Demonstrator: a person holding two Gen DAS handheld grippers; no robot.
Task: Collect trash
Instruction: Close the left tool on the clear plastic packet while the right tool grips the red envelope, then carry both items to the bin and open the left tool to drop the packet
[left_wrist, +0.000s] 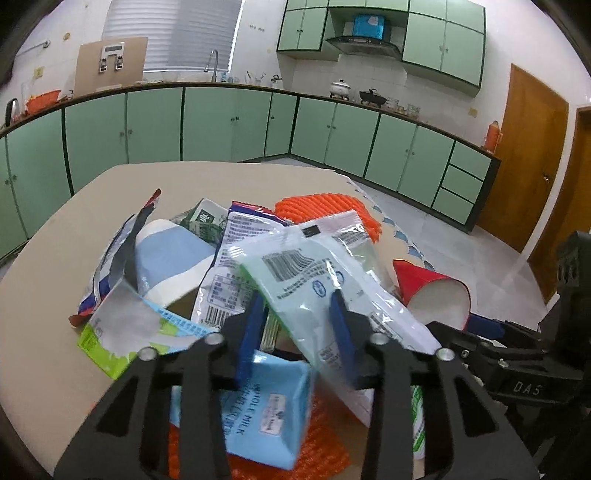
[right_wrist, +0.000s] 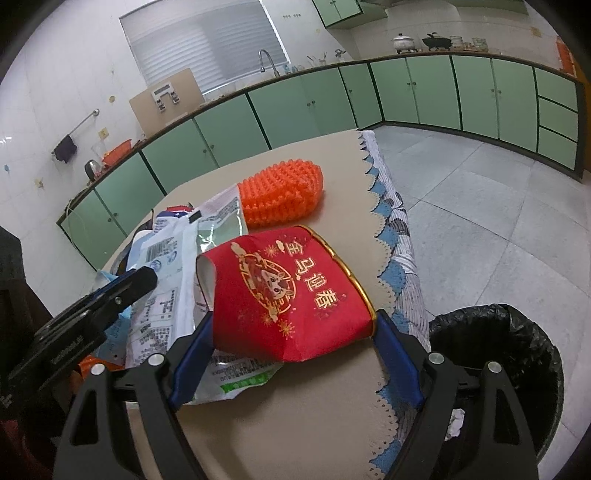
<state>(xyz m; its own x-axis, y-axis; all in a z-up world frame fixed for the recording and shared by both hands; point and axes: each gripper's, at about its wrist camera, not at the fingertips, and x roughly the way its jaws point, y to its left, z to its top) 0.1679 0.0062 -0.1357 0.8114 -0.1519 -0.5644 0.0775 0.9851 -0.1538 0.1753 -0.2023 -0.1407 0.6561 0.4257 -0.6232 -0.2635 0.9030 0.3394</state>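
A heap of trash lies on the beige table (left_wrist: 55, 258). My left gripper (left_wrist: 297, 306) points down into it, its blue fingers (left_wrist: 249, 332) standing a little apart with a pale green plastic wrapper (left_wrist: 295, 273) between them. The wrapper runs on under the right-hand finger, and I see no firm pinch. In the right wrist view this gripper (right_wrist: 144, 277) rests its tip on the same wrapper (right_wrist: 166, 258). My right gripper (right_wrist: 293, 321) is shut wide on a red paper cup (right_wrist: 288, 291), one pad at its mouth and one at its gold-rimmed end. The cup (left_wrist: 432, 291) lies on its side.
A bin with a black liner (right_wrist: 517, 339) stands on the floor at the table's right edge. An orange spiky mat (right_wrist: 284, 195) lies behind the cup. A blue milk carton (left_wrist: 266, 406), more wrappers and cartons (left_wrist: 177, 258) crowd under the left gripper. Green cabinets line the far walls.
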